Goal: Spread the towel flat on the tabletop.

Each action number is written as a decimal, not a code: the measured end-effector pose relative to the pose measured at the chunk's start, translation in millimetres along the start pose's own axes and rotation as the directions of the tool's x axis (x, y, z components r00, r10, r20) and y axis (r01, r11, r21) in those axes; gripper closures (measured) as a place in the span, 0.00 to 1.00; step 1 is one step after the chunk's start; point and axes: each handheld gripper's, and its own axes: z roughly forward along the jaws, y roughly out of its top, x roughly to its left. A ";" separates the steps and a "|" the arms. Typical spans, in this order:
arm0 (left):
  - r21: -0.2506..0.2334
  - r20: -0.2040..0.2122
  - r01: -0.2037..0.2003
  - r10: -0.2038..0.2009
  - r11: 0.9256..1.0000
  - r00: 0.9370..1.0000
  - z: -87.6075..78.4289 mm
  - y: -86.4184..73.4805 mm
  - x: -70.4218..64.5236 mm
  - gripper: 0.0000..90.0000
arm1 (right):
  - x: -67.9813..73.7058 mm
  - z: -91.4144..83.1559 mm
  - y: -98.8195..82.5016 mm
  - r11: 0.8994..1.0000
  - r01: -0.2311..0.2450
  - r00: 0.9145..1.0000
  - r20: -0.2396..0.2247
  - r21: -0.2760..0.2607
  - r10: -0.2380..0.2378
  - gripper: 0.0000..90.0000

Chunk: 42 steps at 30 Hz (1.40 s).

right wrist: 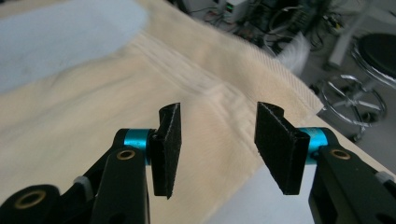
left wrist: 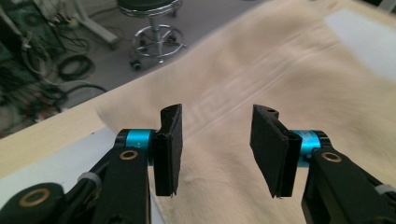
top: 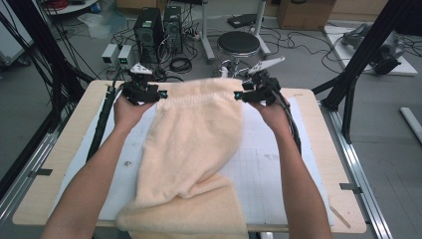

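as the towel (top: 191, 144) lay stretched across the mat (top: 278, 169), its far hem sat close to the table's (top: 47, 189) far edge and its near end hung bunched over the near edge, which suggested a spreading or unfolding job with the far half laid out first. the left gripper (top: 161, 94) hovered at the towel's far left corner and the right gripper (top: 238, 95) at its far right corner, one hand to each end of the hem, likely because that spacing kept the cloth taut and square. both grippers stood with jaws apart and nothing pinched: in the left gripper view the pads (left wrist: 169, 149) hung just above the patterned band (left wrist: 219, 100) with cloth showing in the gap, and in the right gripper view the pads (right wrist: 280, 149) hung the same way over the towel's hem (right wrist: 261, 70). the towel rested on the mat, free of both grippers. the near end was still rumpled, so by my reading it wanted straightening next.
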 end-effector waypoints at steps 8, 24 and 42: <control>0.063 0.085 0.018 -0.023 0.998 0.996 -3.9 -76.7 -13.0 0.59 | 38.3 16.2 -74.8 0.998 0.018 0.996 -0.091 0.065 -0.012 0.57; -0.017 0.224 -0.056 0.059 0.998 0.973 -71.2 -135.7 -61.4 0.44 | 107.8 -20.5 -121.8 0.993 0.119 0.975 -0.192 0.011 -0.115 0.53; 0.136 0.311 -0.116 0.069 0.984 0.948 -70.0 -183.8 -65.0 0.66 | 157.4 1.4 -167.5 0.948 0.304 0.889 -0.386 0.096 -0.246 0.70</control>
